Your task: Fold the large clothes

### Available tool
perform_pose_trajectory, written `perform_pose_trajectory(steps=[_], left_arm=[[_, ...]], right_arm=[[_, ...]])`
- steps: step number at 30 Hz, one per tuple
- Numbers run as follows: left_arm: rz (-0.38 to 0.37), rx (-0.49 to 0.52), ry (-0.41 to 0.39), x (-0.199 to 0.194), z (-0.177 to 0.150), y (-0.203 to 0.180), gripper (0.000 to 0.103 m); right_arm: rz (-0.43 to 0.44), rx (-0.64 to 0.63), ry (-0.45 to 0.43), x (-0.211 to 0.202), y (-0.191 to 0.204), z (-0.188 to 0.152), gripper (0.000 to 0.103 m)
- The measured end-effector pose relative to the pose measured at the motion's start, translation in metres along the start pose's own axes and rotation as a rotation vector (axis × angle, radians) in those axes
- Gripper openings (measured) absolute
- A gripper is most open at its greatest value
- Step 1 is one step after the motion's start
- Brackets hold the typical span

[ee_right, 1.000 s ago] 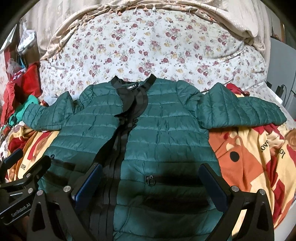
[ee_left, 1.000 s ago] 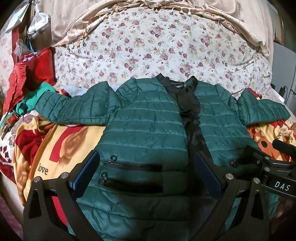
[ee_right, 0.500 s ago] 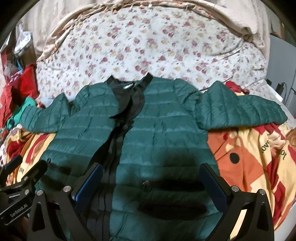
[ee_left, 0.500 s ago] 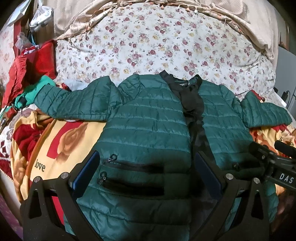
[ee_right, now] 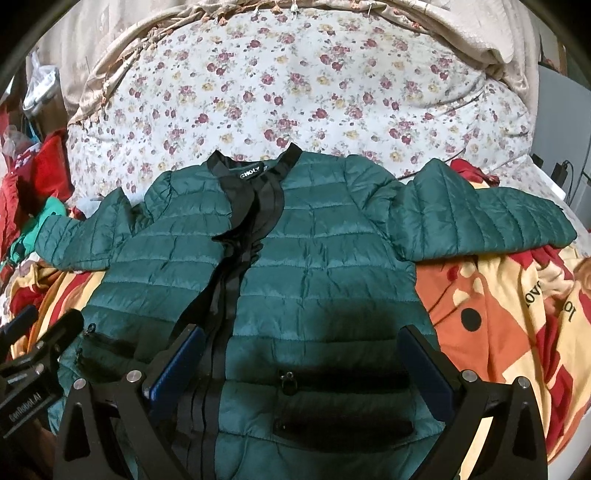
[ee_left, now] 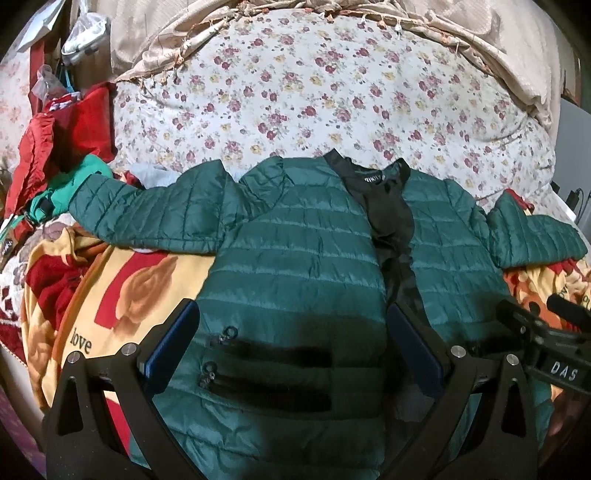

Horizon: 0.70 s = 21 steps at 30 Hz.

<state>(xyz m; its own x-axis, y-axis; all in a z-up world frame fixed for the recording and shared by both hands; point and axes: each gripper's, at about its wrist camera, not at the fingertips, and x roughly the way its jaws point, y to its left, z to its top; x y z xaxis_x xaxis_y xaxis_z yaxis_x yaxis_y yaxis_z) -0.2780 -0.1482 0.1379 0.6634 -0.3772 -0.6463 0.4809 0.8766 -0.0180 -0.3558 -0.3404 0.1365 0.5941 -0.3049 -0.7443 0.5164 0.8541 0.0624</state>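
A dark green quilted jacket (ee_left: pixel 295 258) lies flat and face up on the bed, front opening with black trim, both sleeves spread out sideways; it also shows in the right wrist view (ee_right: pixel 314 266). My left gripper (ee_left: pixel 291 332) is open and empty, hovering over the jacket's left lower panel with its zip pockets. My right gripper (ee_right: pixel 301 347) is open and empty over the right lower panel. Each gripper shows at the edge of the other's view: the right one (ee_left: pixel 546 343) and the left one (ee_right: pixel 33 354).
The jacket rests on a yellow, red and orange printed blanket (ee_left: pixel 122 291) (ee_right: pixel 498 314). A floral quilt (ee_left: pixel 314 99) lies behind it. Red and teal clothes (ee_left: pixel 55 147) are piled at the far left. A beige cover (ee_right: pixel 461 29) drapes the back.
Both grippers have drawn back and lifted slightly, so the jacket sits a little lower and smaller in view. The jacket has not moved and the jaws stay open.
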Motion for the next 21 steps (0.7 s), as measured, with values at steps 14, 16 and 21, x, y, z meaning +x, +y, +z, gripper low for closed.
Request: perform_pose_trajectory(steps=[14,16,21], left_arm=[[0.016,-0.009,-0.011,0.005,0.011,0.002,0.102],[0.021,-0.005,-0.005,0.007,0.012,0.002,0.102],[0.026,-0.008,0.001,0.01,0.01,0.005,0.102]], right_arm=[[-0.004,-0.017,0.027,0.009,0.005,0.003,0.103],[0.0,-0.02,0.031,0.01,0.006,0.003,0.103],[-0.001,-0.034,0.032,0.013,0.01,0.004,0.103]])
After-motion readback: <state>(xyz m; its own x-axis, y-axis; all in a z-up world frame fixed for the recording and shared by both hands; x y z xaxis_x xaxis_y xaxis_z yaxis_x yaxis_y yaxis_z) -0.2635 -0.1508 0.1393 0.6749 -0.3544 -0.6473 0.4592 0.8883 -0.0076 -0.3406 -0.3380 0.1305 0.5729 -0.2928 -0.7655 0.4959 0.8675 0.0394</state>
